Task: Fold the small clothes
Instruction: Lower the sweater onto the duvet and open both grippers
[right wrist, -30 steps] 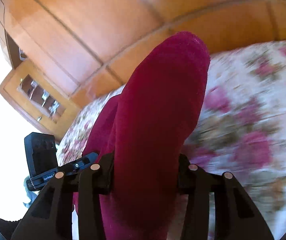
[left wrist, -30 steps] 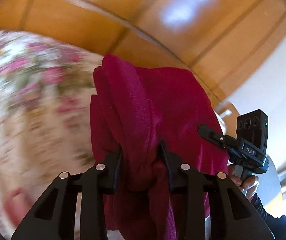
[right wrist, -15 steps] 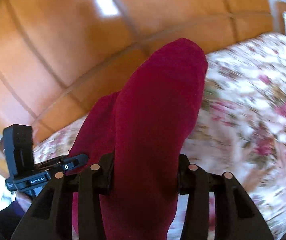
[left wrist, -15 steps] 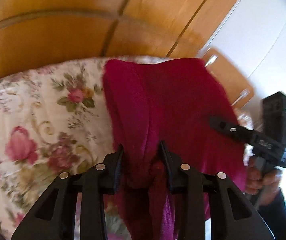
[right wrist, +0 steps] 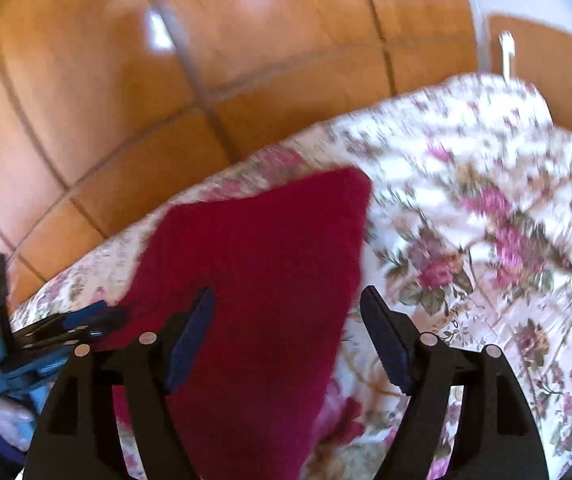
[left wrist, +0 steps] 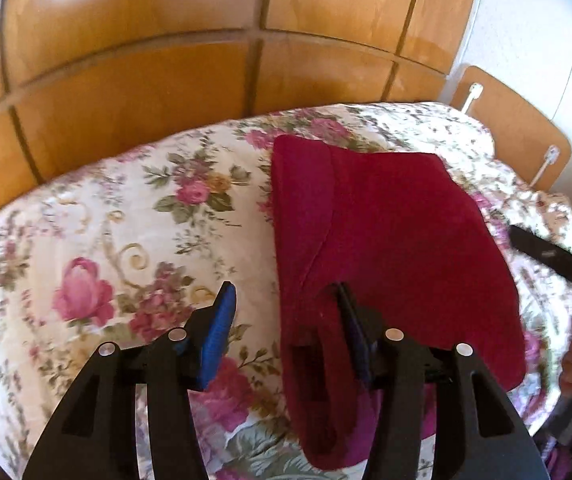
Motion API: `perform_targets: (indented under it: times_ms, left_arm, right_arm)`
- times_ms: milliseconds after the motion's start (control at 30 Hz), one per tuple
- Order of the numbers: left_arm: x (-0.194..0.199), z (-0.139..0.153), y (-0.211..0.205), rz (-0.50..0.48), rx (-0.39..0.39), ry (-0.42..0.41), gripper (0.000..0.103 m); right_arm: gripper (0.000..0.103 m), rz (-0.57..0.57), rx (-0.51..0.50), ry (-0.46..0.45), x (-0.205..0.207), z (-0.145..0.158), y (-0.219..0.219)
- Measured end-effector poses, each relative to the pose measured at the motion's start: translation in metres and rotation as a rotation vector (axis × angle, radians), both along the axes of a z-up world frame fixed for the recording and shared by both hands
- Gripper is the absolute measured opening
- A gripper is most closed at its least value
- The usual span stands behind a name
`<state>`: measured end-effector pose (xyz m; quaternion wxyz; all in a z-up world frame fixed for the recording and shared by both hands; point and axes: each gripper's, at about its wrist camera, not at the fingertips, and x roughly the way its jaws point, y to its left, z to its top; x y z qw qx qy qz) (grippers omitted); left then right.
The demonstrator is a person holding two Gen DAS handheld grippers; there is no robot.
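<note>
A dark red garment (left wrist: 386, 240) lies folded flat on the floral bedspread (left wrist: 125, 240). My left gripper (left wrist: 286, 312) is open above its near left edge, with the left finger over the bedspread and the right finger over the cloth. In the right wrist view the garment (right wrist: 269, 280) lies under my right gripper (right wrist: 286, 320), which is open with nothing between its fingers. The right gripper also shows at the right edge of the left wrist view (left wrist: 554, 260).
A wooden panelled wardrobe (left wrist: 165, 60) stands right behind the bed. A wooden headboard (left wrist: 514, 132) and a white wall are at the right. The left gripper's body (right wrist: 1, 328) and a hand show at the left of the right wrist view.
Both grippers held the red garment up in the air. They lowered it onto the bedspread and both opened, letting go of the cloth.
</note>
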<state>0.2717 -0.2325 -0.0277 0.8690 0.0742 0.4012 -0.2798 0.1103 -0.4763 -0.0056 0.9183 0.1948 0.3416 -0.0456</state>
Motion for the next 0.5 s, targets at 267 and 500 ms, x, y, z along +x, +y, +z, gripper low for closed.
perform_targets:
  times_ms: [267, 500]
  left_arm:
    - [0.0, -0.017, -0.003, 0.056, 0.073, -0.016, 0.061]
    - [-0.027, 0.009, 0.018, 0.091, 0.011, -0.06, 0.061]
  right_arm:
    - [0.061, 0.048, -0.246, 0.127, 0.006, -0.041, 0.066]
    - [0.074, -0.022, -0.17, 0.103, -0.011, -0.027, 0.06]
